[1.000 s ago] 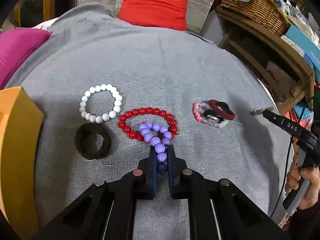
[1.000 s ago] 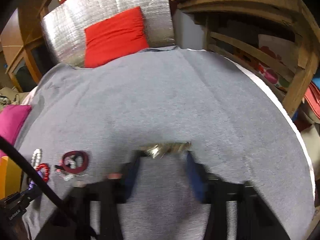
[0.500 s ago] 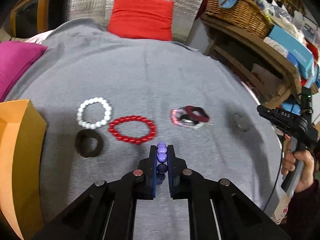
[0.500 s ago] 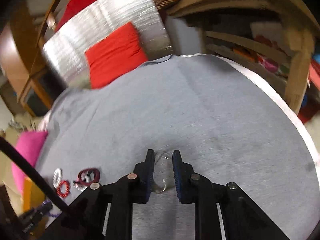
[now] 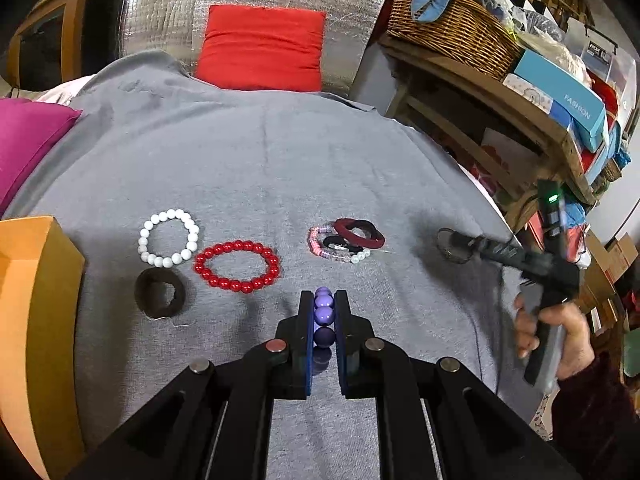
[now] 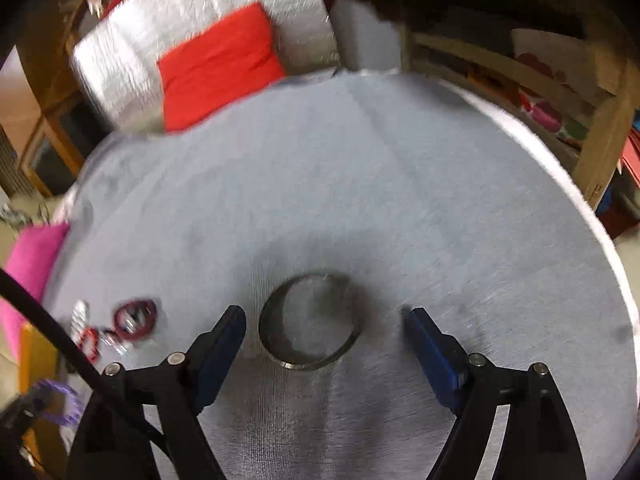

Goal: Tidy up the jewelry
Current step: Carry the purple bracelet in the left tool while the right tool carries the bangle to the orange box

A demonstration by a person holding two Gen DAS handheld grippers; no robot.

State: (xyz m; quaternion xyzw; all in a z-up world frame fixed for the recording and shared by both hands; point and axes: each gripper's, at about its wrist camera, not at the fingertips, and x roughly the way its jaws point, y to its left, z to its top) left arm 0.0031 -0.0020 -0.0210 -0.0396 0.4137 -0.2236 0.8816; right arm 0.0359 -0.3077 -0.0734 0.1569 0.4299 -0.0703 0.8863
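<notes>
Lying flat on the grey cloth near the right edge of the table [image 6: 400,184], the metal bangle [image 6: 310,322] sits between the spread fingers of the right gripper [image 6: 326,320], closer to the left finger than to the right one. Its opening faces up, so it offers only a thin rim to pinch. The right gripper is wide open and holds nothing; the frame is blurred, so I cannot tell whether its tips touch the cloth. My guess is that the next move turns on centring over the ring or catching one wall of it.

The left gripper [image 5: 323,300] is closed on a purple bead bracelet [image 5: 323,314], the beads stacked in line between its fingers, above the near middle of the table. A red bead bracelet [image 5: 237,266] and a white bead bracelet [image 5: 169,238] lie beyond it to the left, well apart from the bangle.
</notes>
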